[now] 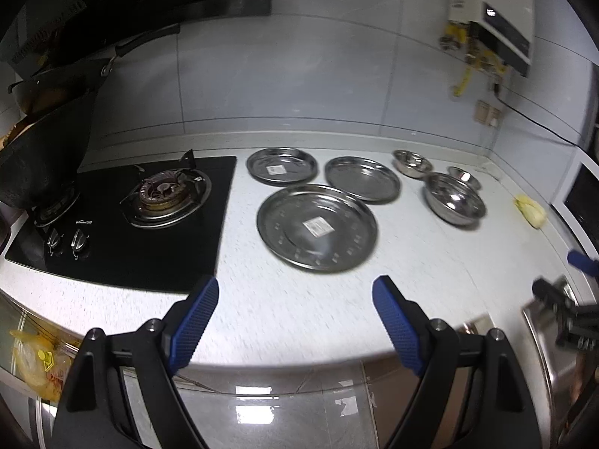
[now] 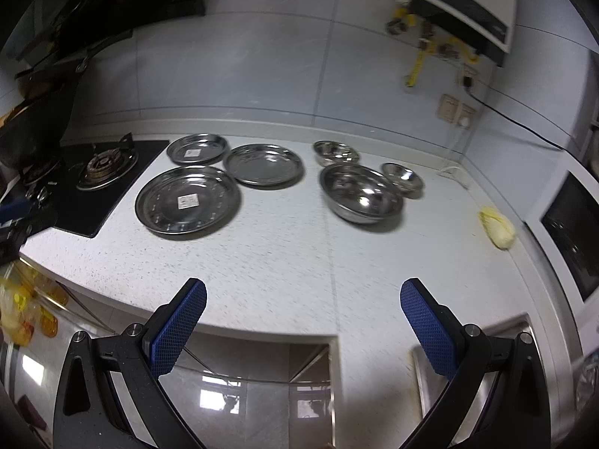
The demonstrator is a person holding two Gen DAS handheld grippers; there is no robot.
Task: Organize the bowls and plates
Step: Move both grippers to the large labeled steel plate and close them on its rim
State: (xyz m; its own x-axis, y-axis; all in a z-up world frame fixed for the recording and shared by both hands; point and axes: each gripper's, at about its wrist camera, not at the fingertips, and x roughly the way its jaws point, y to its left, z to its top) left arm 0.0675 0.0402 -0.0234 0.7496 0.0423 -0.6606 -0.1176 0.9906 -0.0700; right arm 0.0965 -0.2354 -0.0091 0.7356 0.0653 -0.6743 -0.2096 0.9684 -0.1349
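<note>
- three stainless steel plates lie on the white speckled countertop (image 2: 284, 262), grouped just right of the black gas hob (image 1: 149, 220).
- the large plate (image 1: 316, 227) is nearest and carries a white sticker at its centre; it sits apart from the other two.
- the small deep plate (image 1: 281, 165) lies at the far left of the group, also stickered.
- the plain plate (image 1: 362, 178) lies at the far right of the group, just beside the small deep plate.
- three stainless steel bowls sit further right, clustered close together: the large bowl (image 2: 361, 192) nearest, the far-left small bowl (image 2: 336, 151) behind it, and the far-right small bowl (image 2: 402, 177) beside it.
- one pale yellow cabbage-like vegetable (image 2: 496, 227) lies near the right wall, well apart from the bowls.
- two knobs sit on the hob's near-left edge, and one burner shows uncovered.
- the left gripper (image 1: 295, 299) hovers over the near counter edge, its blue pads spread wide with nothing between.
- the right gripper (image 2: 303, 303) likewise has its pads wide apart, holding nothing, near the counter edge.
</note>
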